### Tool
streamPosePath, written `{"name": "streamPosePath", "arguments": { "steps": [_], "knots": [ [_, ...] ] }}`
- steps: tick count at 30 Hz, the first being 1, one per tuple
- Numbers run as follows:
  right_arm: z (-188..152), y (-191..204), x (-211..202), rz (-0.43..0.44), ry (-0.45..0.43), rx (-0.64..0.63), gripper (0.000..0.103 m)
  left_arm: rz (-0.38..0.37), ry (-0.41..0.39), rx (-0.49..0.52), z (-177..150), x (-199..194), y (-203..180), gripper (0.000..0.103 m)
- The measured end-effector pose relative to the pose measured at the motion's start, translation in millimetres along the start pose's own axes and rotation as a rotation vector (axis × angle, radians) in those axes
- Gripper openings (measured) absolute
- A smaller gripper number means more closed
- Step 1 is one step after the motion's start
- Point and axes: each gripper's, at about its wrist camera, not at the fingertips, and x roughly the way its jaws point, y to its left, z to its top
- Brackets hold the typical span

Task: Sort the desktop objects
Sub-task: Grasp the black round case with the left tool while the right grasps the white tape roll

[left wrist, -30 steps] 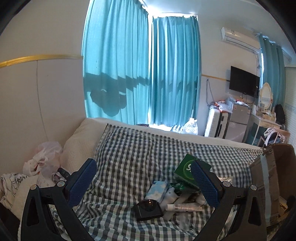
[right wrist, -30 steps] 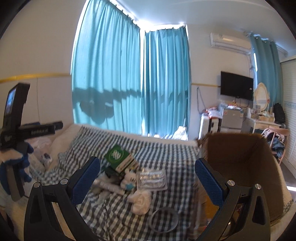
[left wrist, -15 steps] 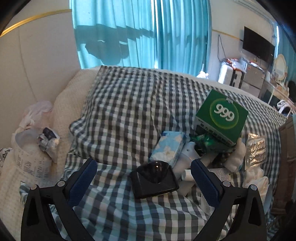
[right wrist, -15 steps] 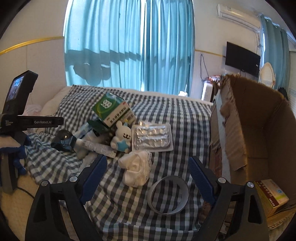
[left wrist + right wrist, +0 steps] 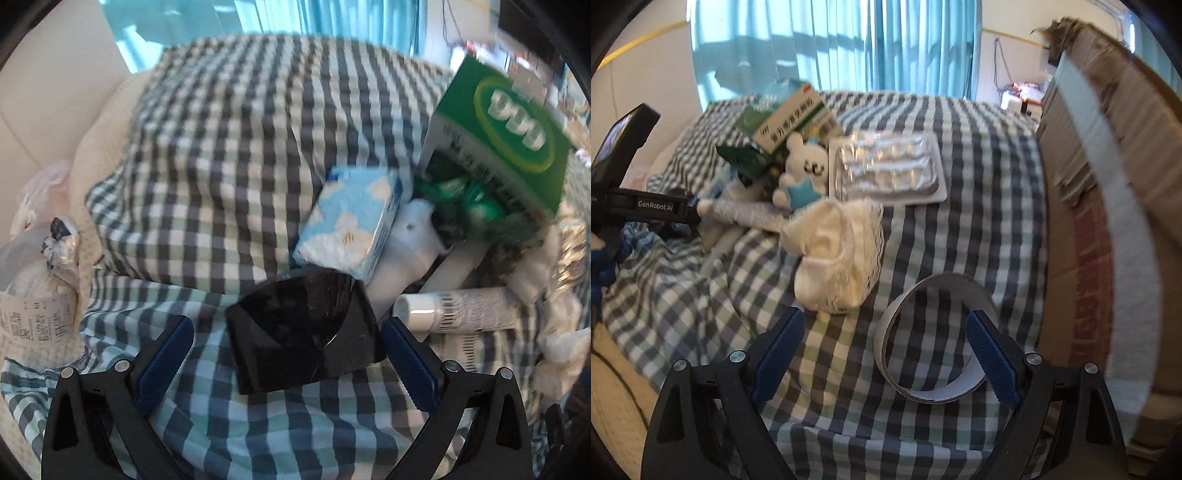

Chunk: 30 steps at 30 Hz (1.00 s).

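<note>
Black and glossy, the wedge-shaped case (image 5: pixel 301 332) is lying at lower centre between the spread jaws of the left gripper (image 5: pixel 286 354), untouched. The right gripper (image 5: pixel 886 347), jaws spread, is hovering at the tape roll (image 5: pixel 932 338) beside the cardboard box (image 5: pixel 1108 206).

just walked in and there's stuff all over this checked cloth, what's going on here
A person with a gripper in each hand is sorting a pile of small items on a checked cloth, next to a cardboard box. The left gripper is open, its fingers either side of a black case without clamping it. The right gripper is also open, low over a tape roll. Nothing is lifted yet; the green medicine box, tissue pack and blister pack lie untouched.
</note>
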Motion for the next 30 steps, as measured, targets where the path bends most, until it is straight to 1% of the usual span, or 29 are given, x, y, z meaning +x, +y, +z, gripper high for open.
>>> {"name": "streamPosePath", "arguments": {
  "steps": [3,5,6,7,8,9,10,12,13,17,19,23,26,30],
  "knots": [
    [-3.2,-0.3,14.5,0.013,0.052,-0.006,0.09,0.022,0.022,-0.002,1.6,7.8,-3.0,0.103],
    [-4.6,-1.8,21.0,0.028,0.078,-0.005,0.084,0.01,0.029,-0.008,1.9,10.8,-2.6,0.103],
    [-4.9,-2.8,23.8,0.036,0.088,-0.001,0.073,-0.008,0.031,-0.011,2.0,11.7,-2.0,0.1],
    [-5.1,-4.0,26.6,0.049,0.1,0.002,0.064,-0.024,0.03,-0.014,1.5,12.9,-2.0,0.091],
    [-5.5,-4.6,28.8,0.059,0.109,0.003,0.061,-0.047,0.027,-0.018,0.9,12.5,-1.1,0.086],
    [-5.9,-4.7,29.7,0.063,0.113,0.002,0.055,-0.064,0.027,-0.023,0.4,12.2,-0.2,0.079],
    [-6.0,-5.3,30.3,0.062,0.117,0.001,0.041,-0.071,0.028,-0.026,-0.1,12.0,0.4,0.079],
    [-6.8,-6.1,31.3,0.053,0.128,0.003,0.02,-0.069,0.02,-0.022,-1.4,10.2,-1.0,0.078],
    [-6.7,-8.2,31.6,0.045,0.134,0.01,0.017,-0.065,0.013,-0.019,-2.3,8.8,-1.8,0.078],
    [-7.5,-13.2,27.9,0.057,0.129,0.022,0.01,-0.032,-0.028,-0.03,-6.5,0.6,-3.2,0.078],
    [-8.0,-12.0,22.9,0.053,0.121,0.013,0.007,-0.03,-0.04,-0.036,-8.3,-3.3,-3.2,0.078],
    [-9.0,-10.3,10.8,0.057,0.096,0.002,0.006,-0.05,-0.079,-0.048,-13.1,-16.0,-0.5,0.078],
    [-3.7,-1.4,0.5,0.079,0.057,-0.001,0.006,-0.076,-0.145,-0.032,-19.0,-32.8,3.9,0.078],
    [-3.6,-4.1,-19.3,0.117,-0.012,0.009,0.006,-0.092,-0.211,0.006,-26.4,-55.2,-3.1,0.078]
  ]
}}
